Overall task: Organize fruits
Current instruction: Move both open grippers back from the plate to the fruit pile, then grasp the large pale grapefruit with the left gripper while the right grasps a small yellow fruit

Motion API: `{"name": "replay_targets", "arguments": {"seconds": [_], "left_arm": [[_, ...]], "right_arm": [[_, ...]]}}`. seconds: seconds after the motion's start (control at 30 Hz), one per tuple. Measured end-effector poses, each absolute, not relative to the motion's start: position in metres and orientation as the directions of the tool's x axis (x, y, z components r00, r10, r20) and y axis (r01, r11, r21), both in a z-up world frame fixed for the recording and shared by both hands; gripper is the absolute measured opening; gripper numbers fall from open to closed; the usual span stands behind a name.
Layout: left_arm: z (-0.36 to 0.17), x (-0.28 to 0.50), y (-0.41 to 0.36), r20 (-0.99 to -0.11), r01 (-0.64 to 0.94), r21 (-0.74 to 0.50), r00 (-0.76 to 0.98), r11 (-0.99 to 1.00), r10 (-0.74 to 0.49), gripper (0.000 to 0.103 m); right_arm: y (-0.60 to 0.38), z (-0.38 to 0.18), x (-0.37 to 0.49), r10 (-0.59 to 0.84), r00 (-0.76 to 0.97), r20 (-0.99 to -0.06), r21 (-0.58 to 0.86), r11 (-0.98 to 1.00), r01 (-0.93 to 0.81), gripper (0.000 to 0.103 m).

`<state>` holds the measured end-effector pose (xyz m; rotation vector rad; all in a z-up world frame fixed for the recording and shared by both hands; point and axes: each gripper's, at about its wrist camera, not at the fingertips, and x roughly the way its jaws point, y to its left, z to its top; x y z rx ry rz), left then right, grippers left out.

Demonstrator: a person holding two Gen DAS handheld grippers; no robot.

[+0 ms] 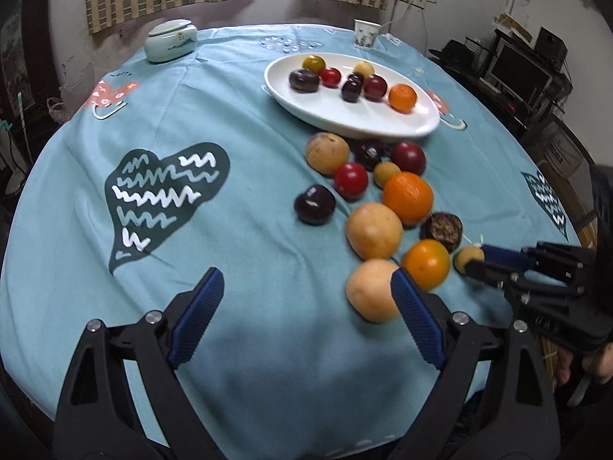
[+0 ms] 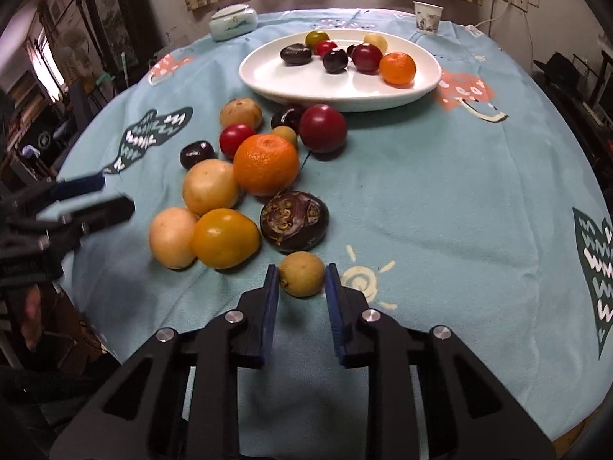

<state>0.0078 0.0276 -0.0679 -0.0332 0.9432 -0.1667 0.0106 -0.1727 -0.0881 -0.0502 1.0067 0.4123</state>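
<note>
While the left gripper point(image 1: 306, 287) hangs wide apart over the blue tablecloth point(image 1: 230, 230) with nothing between its pads, the right gripper point(image 2: 300, 278) brackets a small tan fruit point(image 2: 301, 274) resting on the cloth, jaws narrowed, with a slight gap at the right pad. That fruit sits just in front of a dark wrinkled fruit point(image 2: 294, 220), well apart from the white plate point(image 2: 268, 76).
</note>
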Motion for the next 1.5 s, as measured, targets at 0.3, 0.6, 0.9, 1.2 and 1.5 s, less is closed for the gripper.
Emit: {"name": "replay_targets", "arguments": {"seconds": [0.3, 0.6, 0.9, 1.2, 1.5], "left_arm": [[-0.085, -0.003, -0.005, -0.821, 0.222, -0.065, 0.542, 0.973, -0.179, 0.090], [-0.103, 0.011, -0.013, -0.816, 0.233, -0.113, 0.533, 0.966, -0.224, 0.055], [-0.101, 0.009, -0.012, -0.810, 0.249, -0.145, 0.527, 0.958, -0.259, 0.047], [-0.090, 0.006, -0.001, -0.787, 0.235, -0.163, 0.555, 0.958, -0.270, 0.047], [-0.081, 0.008, 0.011, -0.778, 0.214, -0.175, 0.568, 0.961, -0.268, 0.047]], "right_arm": [[-0.197, -0.077, -0.011, 0.314, 0.522, -0.793, 0.176, 0.938, -0.297, 0.023], [-0.206, -0.089, -0.007, 0.324, 0.500, -0.803, 0.208, 0.939, -0.273, 0.023], [-0.196, -0.098, 0.011, 0.364, 0.442, -0.820, 0.250, 0.922, -0.296, 0.023], [-0.185, -0.102, 0.033, 0.317, 0.471, -0.823, 0.188, 0.935, -0.301, 0.028], [-0.190, -0.087, 0.033, 0.328, 0.510, -0.795, 0.199, 0.935, -0.292, 0.027]]}}
